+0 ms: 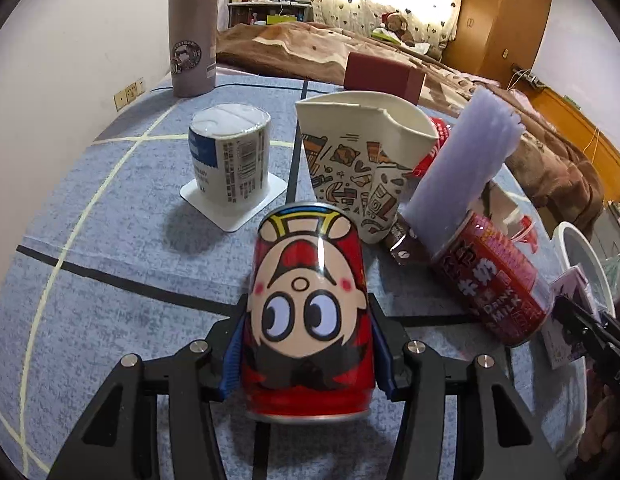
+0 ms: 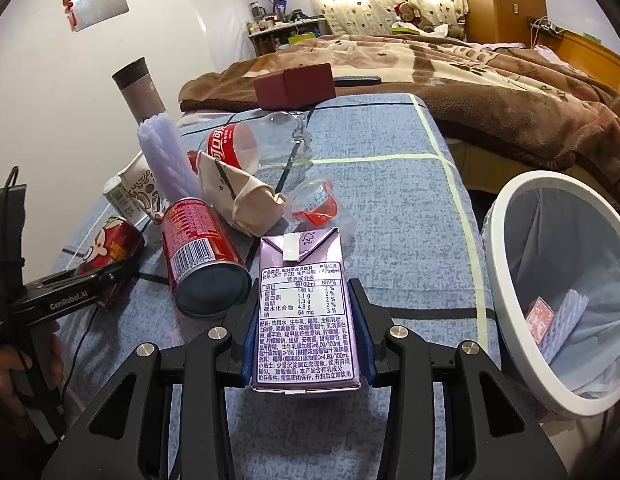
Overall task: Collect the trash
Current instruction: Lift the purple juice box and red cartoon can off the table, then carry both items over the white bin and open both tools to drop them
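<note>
Left gripper (image 1: 307, 354) jaws clamped on cartoon-face red can (image 1: 307, 320), upside down over blue cloth (image 1: 109, 240); right gripper (image 2: 307, 344) jaws closed on purple milk carton (image 2: 303, 312), beside white trash bin (image 2: 506, 280)

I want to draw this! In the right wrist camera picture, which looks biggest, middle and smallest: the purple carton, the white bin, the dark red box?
1. White bin, filling the right side.
2. Purple carton, though it is nearest the camera, so it looks bigger than it is.
3. Dark red box, far back.
</note>
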Action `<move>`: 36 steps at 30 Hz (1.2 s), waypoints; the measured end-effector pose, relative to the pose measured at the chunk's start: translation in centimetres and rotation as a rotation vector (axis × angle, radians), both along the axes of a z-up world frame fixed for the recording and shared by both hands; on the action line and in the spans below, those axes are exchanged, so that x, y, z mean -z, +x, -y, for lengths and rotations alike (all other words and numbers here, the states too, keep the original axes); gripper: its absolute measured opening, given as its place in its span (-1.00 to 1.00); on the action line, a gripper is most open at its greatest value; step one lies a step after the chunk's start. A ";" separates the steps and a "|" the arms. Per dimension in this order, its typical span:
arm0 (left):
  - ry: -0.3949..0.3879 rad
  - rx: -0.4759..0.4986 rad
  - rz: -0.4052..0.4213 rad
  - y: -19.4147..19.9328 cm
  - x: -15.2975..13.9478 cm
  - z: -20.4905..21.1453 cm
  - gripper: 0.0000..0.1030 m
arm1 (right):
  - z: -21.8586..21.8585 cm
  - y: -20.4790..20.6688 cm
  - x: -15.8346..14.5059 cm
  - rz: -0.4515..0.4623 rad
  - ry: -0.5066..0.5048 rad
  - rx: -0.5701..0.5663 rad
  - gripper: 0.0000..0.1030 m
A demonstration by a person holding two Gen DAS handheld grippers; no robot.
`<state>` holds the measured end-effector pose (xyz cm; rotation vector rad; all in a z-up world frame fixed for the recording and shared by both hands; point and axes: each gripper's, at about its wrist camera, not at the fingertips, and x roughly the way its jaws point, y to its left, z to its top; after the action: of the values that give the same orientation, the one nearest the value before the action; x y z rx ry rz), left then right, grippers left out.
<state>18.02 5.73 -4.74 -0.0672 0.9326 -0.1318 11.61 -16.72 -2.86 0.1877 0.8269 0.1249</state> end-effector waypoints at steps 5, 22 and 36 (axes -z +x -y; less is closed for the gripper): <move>-0.019 -0.005 0.004 0.3 -0.3 0.1 0.06 | 0.0 0.0 0.1 0.001 0.000 -0.004 -0.22; -0.011 0.046 0.081 -3.1 -3.2 3.0 0.05 | 1.7 -1.3 -1.2 0.041 0.018 0.016 -0.22; -0.023 0.225 0.130 -5.1 -5.8 11.1 0.06 | 6.3 -3.6 -3.5 0.102 -0.004 0.111 -0.22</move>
<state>12.95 -5.35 1.07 0.0254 0.8069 -0.3509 8.01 -23.06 0.69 0.2217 0.7136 0.0283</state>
